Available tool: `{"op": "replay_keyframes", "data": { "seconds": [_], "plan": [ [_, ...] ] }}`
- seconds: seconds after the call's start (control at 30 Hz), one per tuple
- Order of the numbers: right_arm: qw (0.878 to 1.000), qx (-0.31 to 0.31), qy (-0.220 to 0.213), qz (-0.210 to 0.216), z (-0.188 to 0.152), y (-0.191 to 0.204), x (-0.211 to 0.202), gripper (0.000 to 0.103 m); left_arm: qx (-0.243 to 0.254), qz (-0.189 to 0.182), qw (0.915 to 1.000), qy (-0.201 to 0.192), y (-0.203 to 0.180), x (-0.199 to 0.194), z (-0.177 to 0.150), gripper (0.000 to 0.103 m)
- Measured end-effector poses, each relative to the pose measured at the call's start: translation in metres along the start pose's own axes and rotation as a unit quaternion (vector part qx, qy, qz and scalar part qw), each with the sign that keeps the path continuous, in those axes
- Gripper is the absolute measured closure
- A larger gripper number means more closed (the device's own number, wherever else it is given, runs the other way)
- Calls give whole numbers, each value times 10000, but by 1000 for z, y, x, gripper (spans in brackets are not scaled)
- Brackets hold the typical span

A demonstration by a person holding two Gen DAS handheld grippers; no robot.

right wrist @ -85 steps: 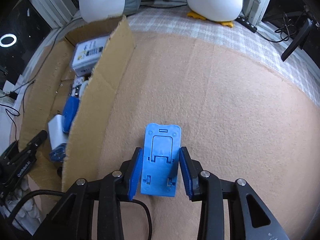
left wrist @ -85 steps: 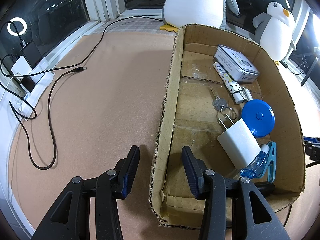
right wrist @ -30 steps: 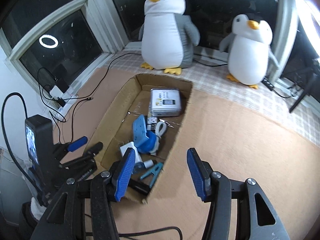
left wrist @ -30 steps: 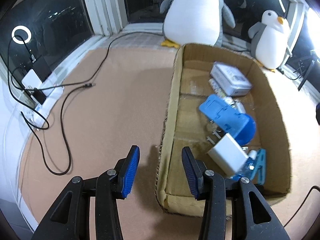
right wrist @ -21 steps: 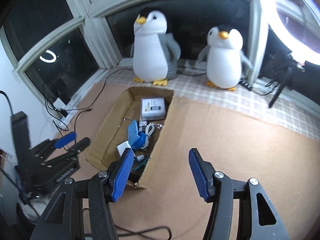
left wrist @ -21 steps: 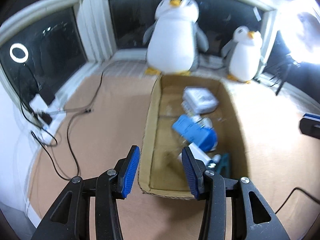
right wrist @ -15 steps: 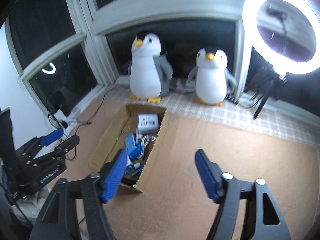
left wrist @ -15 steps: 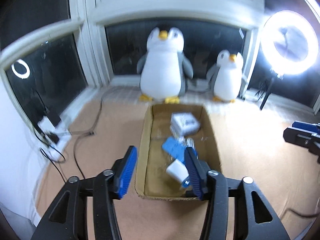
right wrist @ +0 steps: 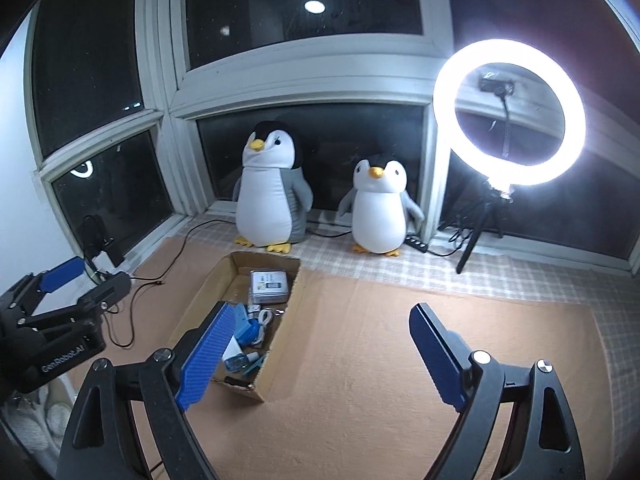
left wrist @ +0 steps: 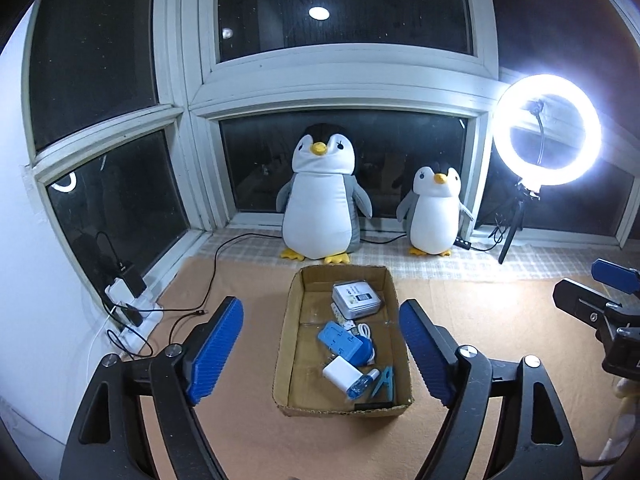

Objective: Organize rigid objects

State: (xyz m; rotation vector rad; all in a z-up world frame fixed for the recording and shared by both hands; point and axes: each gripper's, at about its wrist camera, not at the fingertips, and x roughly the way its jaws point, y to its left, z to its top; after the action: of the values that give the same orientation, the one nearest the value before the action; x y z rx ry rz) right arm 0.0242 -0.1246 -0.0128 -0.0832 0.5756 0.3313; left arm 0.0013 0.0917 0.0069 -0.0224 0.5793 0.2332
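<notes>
Two hand-held claws hover above a tan mat, both pointing down and forward toward a window sill.

The left claw (left wrist: 320, 344) has its jaws opening, spread wide with nothing between the pads. The right claw (right wrist: 316, 354) is likewise opening and empty.

The box (left wrist: 286, 344), an open cardboard carton, lies on the mat with its long axis running away from the viewer toward the window. Seen from the left claw, it sits dead ahead and below, framed between the two fingers but well apart from them. Seen from the right claw, it lies ahead and to the left, partly behind the left finger. So the left hand seems better lined up with it.

Inside the box are the gathered items: a tin (left wrist: 356, 299) at the far end, a blue stand (left wrist: 339, 338) in the middle, a white charger (left wrist: 340, 372) and a clip (left wrist: 383, 380) at the near end.

No loose item shows on the mat, so the sorting looks finished.
</notes>
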Motion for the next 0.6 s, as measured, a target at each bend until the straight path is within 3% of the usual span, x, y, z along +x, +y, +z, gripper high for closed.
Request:
{"op": "replay_keyframes", "data": {
  "seconds": [0.17, 0.6],
  "plan": [
    [9997, 17, -120, -191, -6, -1, -9, 12, -27, 63, 10000, -30, 1, -10, -4, 14],
    [9997, 19, -79, -227, -10, -4, -7, 11, -53, 60, 10000, 42, 2, -14, -11, 11]
  ]
}}
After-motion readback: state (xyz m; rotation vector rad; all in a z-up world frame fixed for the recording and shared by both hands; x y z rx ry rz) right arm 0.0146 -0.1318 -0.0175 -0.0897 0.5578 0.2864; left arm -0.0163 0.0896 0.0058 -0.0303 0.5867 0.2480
